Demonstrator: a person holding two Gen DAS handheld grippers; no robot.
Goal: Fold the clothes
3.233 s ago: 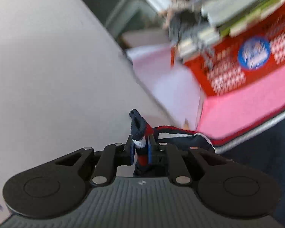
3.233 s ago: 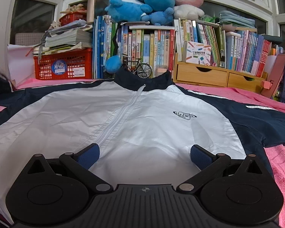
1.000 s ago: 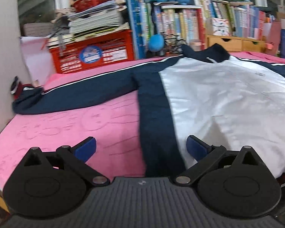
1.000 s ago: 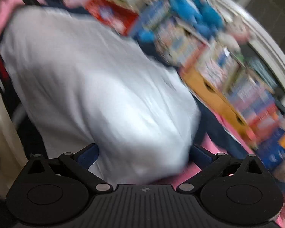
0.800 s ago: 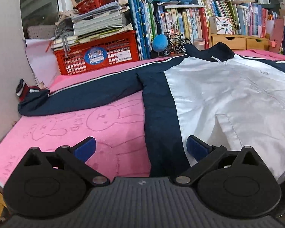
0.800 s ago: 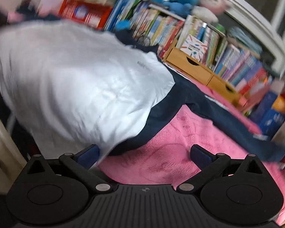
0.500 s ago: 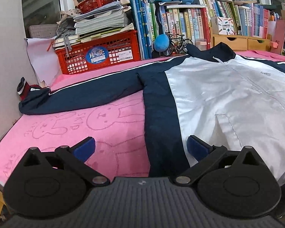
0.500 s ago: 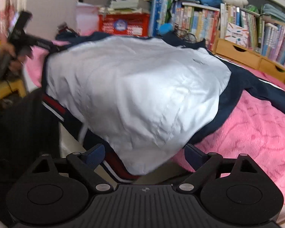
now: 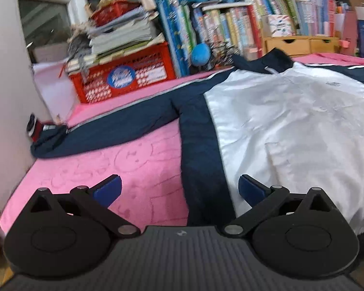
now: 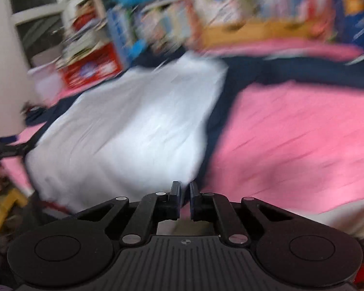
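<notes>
White-navy jacket (image 9: pixel 291 121) flat on pink blanket (image 9: pixel 133 165); left claw (image 9: pixel 179 189) spread, right claw (image 10: pixel 184 194) closed, empty.

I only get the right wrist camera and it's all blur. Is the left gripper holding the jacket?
Observer: No. The left gripper is open and empty, pointing at the jacket by its navy side panel.
Operator: Where's the sleeve on that side?
Observer: The sleeve lies stretched out on the blanket, with its cuff at the wall.
Operator: Is the front folded yet?
Observer: No. The white front lies spread flat, with the logo facing up.
</notes>
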